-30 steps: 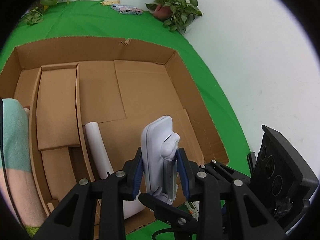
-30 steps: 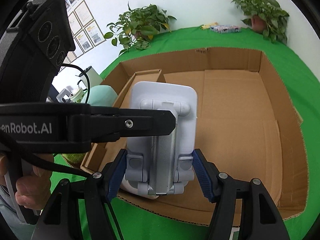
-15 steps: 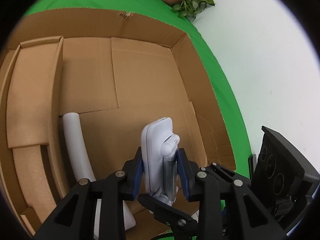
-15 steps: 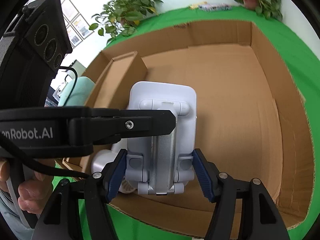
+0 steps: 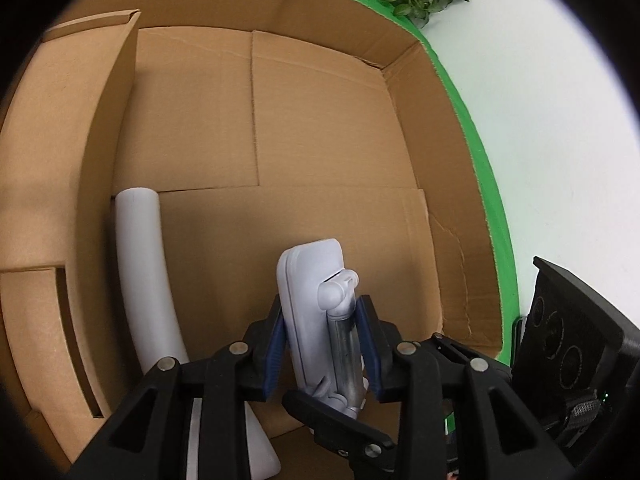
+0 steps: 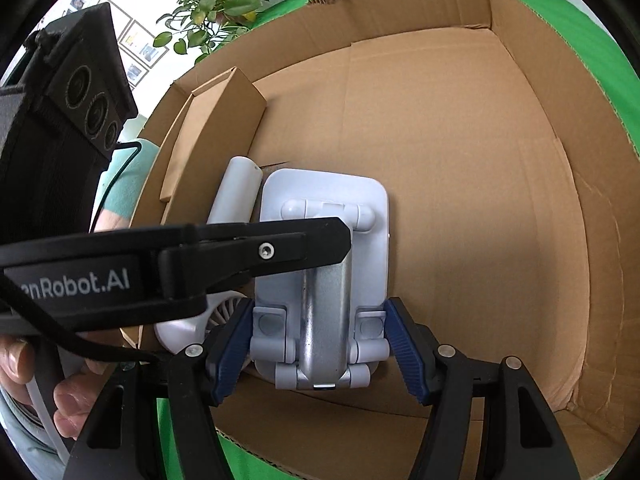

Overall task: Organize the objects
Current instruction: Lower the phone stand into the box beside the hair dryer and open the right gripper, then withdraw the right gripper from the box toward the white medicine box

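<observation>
A white folding phone stand (image 5: 316, 304) with a silver arm is held over the near part of a large open cardboard box (image 5: 320, 128). My left gripper (image 5: 322, 350) is shut on its thin sides. My right gripper (image 6: 320, 344) is shut on its hinged base; the stand (image 6: 324, 248) shows flat-on in the right wrist view. A white handheld fan (image 5: 144, 276) lies on the box floor at the left; it also shows in the right wrist view (image 6: 236, 196), partly hidden behind the left gripper's finger.
A folded cardboard insert (image 5: 68, 168) stands along the box's left wall, also seen in the right wrist view (image 6: 216, 120). Green cloth (image 6: 580, 28) covers the table around the box. Potted plants (image 6: 224, 4) stand beyond it. The person's hand (image 6: 36, 372) is at lower left.
Both grippers have moved forward and down over the box with the stand still held. The box floor and the fan look closer and larger.
</observation>
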Tool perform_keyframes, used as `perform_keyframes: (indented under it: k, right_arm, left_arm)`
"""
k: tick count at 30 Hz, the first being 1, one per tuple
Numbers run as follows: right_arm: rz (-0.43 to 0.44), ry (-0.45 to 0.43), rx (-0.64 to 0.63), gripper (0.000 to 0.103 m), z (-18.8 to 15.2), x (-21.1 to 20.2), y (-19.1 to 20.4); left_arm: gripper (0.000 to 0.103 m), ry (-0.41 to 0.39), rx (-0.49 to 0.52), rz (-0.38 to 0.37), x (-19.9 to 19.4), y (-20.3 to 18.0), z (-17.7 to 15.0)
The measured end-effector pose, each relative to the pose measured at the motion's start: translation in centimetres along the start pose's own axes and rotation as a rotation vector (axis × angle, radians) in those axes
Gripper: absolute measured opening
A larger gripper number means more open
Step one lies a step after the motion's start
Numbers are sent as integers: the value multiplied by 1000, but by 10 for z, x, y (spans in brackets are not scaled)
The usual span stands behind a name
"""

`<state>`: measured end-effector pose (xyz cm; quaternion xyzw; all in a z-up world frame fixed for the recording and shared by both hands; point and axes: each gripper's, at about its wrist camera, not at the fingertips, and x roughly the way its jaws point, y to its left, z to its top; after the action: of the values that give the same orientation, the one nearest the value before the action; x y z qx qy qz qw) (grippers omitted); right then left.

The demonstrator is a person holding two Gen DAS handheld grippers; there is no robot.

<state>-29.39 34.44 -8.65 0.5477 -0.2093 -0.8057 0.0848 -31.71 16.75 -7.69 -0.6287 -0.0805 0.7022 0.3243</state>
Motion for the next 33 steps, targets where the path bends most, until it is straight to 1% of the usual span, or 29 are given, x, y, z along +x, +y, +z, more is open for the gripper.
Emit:
perform_keyframes:
  k: [7,11,14,16,17,19,20,21,22,24,28,29,31,33]
  right_arm:
    - [0,-4,22,63,-3,0,1]
    - [10,-5,32,66,-5,-2,2]
    - [36,6,38,67,-5,-4,3]
    - [35,8,20,67,-5,-7,8]
    - [27,6,11,66,-5,-8,10]
    - [-17,1,-9,61,-5,-7,16]
    - [-35,1,-13,54,-6,-6,17]
    - [-44,7,-14,50,-6,-4,18]
    - [-55,6,-13,50,-7,-2,18]
    - [-74,1,-15,45,-8,-3,20]
    - [-98,2,-38,44,-9,-4,26]
    - [-101,3,-43,44,-8,-3,28]
    - [-101,6,-54,45,-7,-1,31]
    - [-116,-9,-64,46,-10,-3,35]
  left_arm:
    - [35,6,-14,54,-7,2,-3]
    - [35,7,-21,106,-22,5,-10]
    - [35,-40,7,93,-42,-1,-8]
    - [35,-80,25,107,-63,-3,-12]
    - [35,-96,34,112,-67,-6,-11]
    - [37,-132,43,112,-82,-6,-17]
    - [37,-151,44,116,-90,-5,-21]
    - [37,-165,47,124,-96,-3,-25]
    - [37,-181,48,137,-103,0,-30]
    - [37,-206,46,161,-113,6,-38]
    - [37,-271,44,193,-129,13,-54]
    - [37,-298,38,208,-119,10,-51]
    - [37,-363,30,241,-127,11,-59]
    - [38,-461,43,285,-134,8,-72]
